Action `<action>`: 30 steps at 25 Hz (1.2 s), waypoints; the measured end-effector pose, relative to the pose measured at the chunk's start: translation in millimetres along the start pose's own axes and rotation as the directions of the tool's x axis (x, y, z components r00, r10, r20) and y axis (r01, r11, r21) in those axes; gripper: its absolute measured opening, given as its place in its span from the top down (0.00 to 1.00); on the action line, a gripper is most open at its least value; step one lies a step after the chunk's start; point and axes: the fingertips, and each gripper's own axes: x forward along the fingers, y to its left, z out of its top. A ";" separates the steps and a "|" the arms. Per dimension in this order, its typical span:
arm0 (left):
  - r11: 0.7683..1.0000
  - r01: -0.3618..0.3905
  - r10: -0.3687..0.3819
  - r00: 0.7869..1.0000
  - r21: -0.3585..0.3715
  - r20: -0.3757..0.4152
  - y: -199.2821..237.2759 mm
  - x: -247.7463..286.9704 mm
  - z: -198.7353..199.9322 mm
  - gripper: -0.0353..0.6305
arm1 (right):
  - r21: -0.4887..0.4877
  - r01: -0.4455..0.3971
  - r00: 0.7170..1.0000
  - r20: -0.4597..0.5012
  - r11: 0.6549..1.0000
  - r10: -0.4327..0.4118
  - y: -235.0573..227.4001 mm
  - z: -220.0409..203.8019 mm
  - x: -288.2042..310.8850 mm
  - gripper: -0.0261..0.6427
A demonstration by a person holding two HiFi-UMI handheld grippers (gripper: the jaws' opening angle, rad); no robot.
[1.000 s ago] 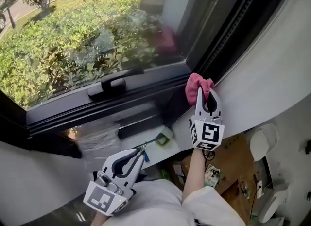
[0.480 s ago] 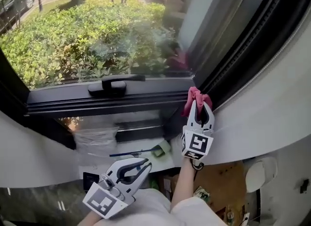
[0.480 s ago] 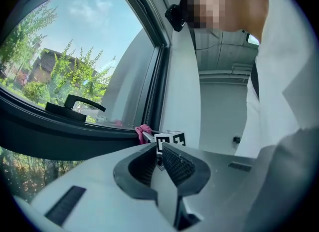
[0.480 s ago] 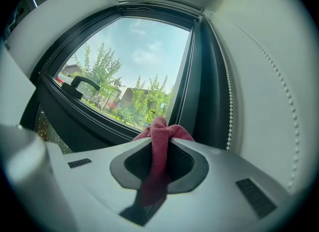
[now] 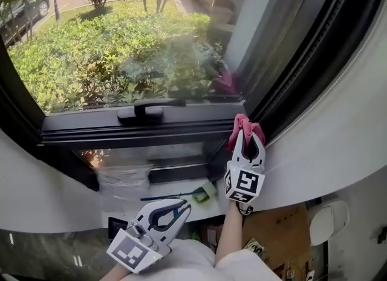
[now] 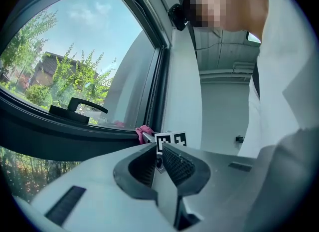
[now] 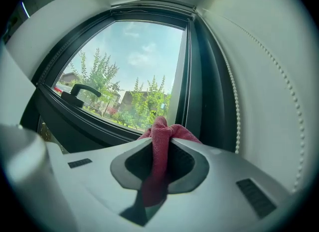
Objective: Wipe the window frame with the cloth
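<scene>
Pink-red cloth [image 5: 244,126], dark grey, perhaps black, window frame [image 5: 139,131], black handle [image 5: 148,112], pale grey right gripper [image 5: 249,135] and left gripper [image 5: 180,207] with black-and-white square markers, green shrubs [image 5: 121,50] outside.

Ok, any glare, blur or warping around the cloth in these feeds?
Head view: sharp and evenly daylit, with a faint pink reflection of the cloth in the glass. Right gripper view: heavy fisheye bows the window frame; the cloth is crisp in the right gripper. Left gripper view: same warping, no glare.
</scene>
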 end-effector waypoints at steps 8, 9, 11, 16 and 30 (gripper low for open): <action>1.000 0.031 -0.031 0.999 -0.001 0.013 -6.4 6.1 1.1 0.88 | 0.030 -0.046 0.999 0.015 0.998 0.045 19.0 6.7 -2.4 0.88; 1.000 0.026 -0.026 1.000 -0.005 0.014 -5.4 5.8 1.1 0.88 | 0.040 -0.049 0.999 0.020 0.998 0.048 20.4 7.2 -2.9 0.88; 1.000 0.016 -0.016 1.000 -0.005 0.016 -3.0 5.3 1.5 0.88 | 0.055 -0.055 0.998 0.029 0.997 0.054 23.8 8.0 -3.6 0.88; 1.000 0.001 -0.001 1.000 -0.007 0.025 0.7 3.6 3.6 0.88 | 0.048 -0.062 0.998 0.029 0.997 0.060 33.6 10.8 -4.4 0.88; 1.000 0.018 -0.020 0.999 0.023 0.048 10.1 -8.0 13.4 0.88 | 0.041 -0.044 0.999 0.014 0.998 0.044 51.9 14.6 -6.7 0.88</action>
